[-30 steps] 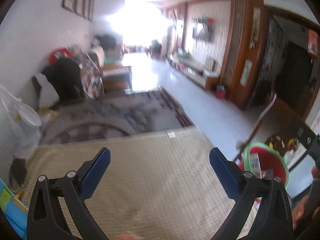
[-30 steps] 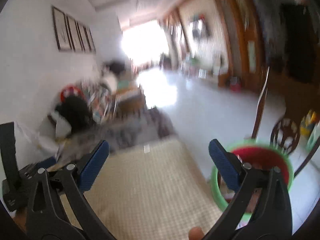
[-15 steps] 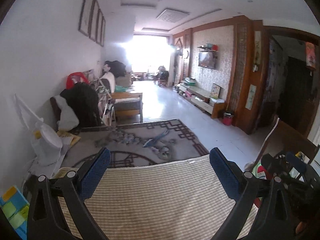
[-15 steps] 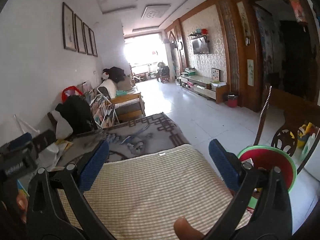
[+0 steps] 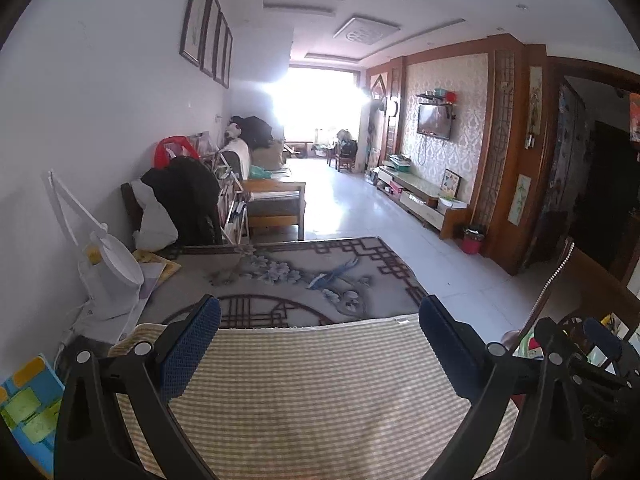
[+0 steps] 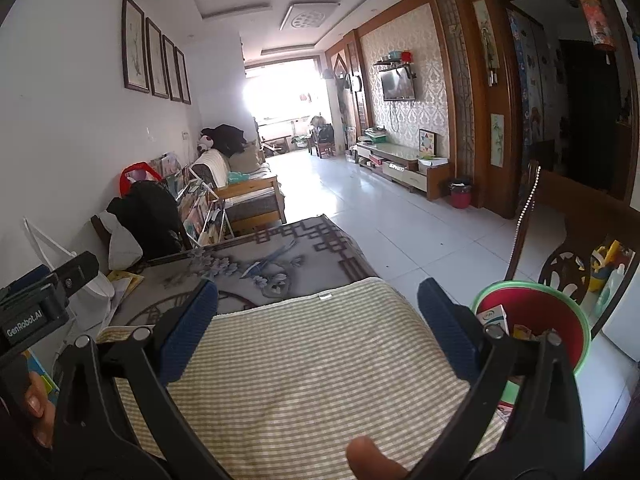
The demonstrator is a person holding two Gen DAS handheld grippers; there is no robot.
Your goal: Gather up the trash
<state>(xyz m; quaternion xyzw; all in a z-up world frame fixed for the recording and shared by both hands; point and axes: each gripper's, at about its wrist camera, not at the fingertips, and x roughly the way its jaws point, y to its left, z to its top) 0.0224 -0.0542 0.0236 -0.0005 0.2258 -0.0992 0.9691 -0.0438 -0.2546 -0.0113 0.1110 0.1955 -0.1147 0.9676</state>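
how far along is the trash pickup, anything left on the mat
Done: the red bin beside the striped mat already holds a small carton and other scraps. In hand: nothing; the left gripper and the right gripper are both open and empty. Left: no trash shows on the visible mat.

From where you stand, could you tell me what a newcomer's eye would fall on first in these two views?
Probably the blazing window at the far end of the long room. Nearer, a striped mat fills the foreground under both open grippers, the left gripper and the right gripper, neither holding anything. To the right of the mat stands a green-rimmed red bin with trash already in it.
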